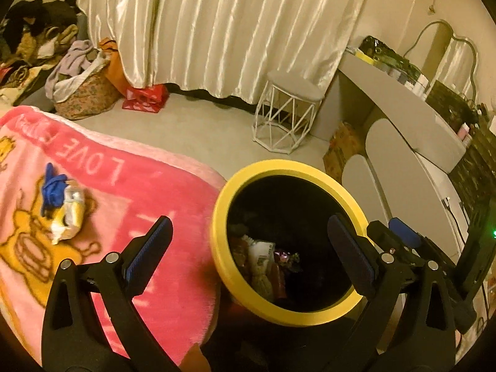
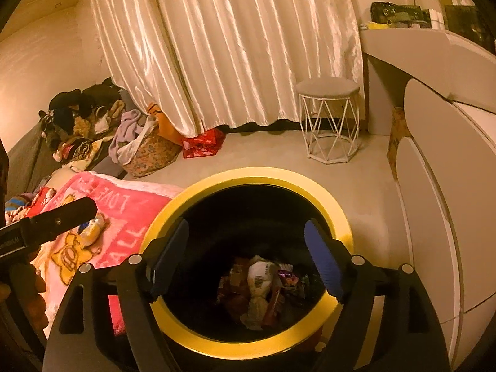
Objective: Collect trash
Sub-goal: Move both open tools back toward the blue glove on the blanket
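Observation:
A black trash bin with a yellow rim [image 1: 248,173] [image 2: 260,175] stands on the floor beside the bed. Several wrappers [image 1: 263,263] [image 2: 260,282] lie at its bottom. My left gripper [image 1: 248,254] is open and empty, above the bin's left rim and the pink blanket [image 1: 130,210] [image 2: 121,214]. My right gripper [image 2: 248,260] is open and empty, right over the bin's mouth; it also shows at the right edge of the left wrist view [image 1: 403,235]. A crumpled yellow-white wrapper with a blue scrap [image 1: 63,207] [image 2: 91,228] lies on the blanket.
A white wire stool [image 1: 288,114] [image 2: 330,121] stands by the satin curtain [image 1: 217,24]. A grey vanity desk [image 1: 403,114] with clutter is on the right. Laundry bags and piled clothes [image 1: 77,83] [image 2: 139,145] and a red bag [image 1: 144,97] sit at the back left.

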Motion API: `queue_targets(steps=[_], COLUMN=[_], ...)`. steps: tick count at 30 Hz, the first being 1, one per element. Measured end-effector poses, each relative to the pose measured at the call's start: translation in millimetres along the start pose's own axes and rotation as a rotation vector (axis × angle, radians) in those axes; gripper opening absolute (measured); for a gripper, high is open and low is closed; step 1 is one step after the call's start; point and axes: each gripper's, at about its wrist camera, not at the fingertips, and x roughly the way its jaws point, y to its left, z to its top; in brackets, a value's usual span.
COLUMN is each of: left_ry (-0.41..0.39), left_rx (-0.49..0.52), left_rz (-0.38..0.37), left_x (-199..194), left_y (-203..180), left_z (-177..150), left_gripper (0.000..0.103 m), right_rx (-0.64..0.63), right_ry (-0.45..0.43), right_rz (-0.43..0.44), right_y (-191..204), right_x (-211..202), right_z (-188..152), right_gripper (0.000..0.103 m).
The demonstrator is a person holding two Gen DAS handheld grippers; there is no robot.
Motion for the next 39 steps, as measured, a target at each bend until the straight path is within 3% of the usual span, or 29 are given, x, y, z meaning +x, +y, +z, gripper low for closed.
queue_targets(steps=[24, 39], left_ry=[-0.128, -0.16], left_rx=[-0.126, -0.272], left_rz=[0.124, 0.237], left_x=[-56.3, -76.0], left_y=[81.9, 167.9], left_z=[0.3, -5.8], left_gripper=[0.092, 0.092], right_rx=[-0.199, -0.306], right_ry=[-0.005, 0.049], right_rz=[0.12, 0.218], right_y=[104.4, 181.9], right_x=[1.2, 35.4], right_z=[6.6, 0.2], right_gripper=[0.08, 0.082])
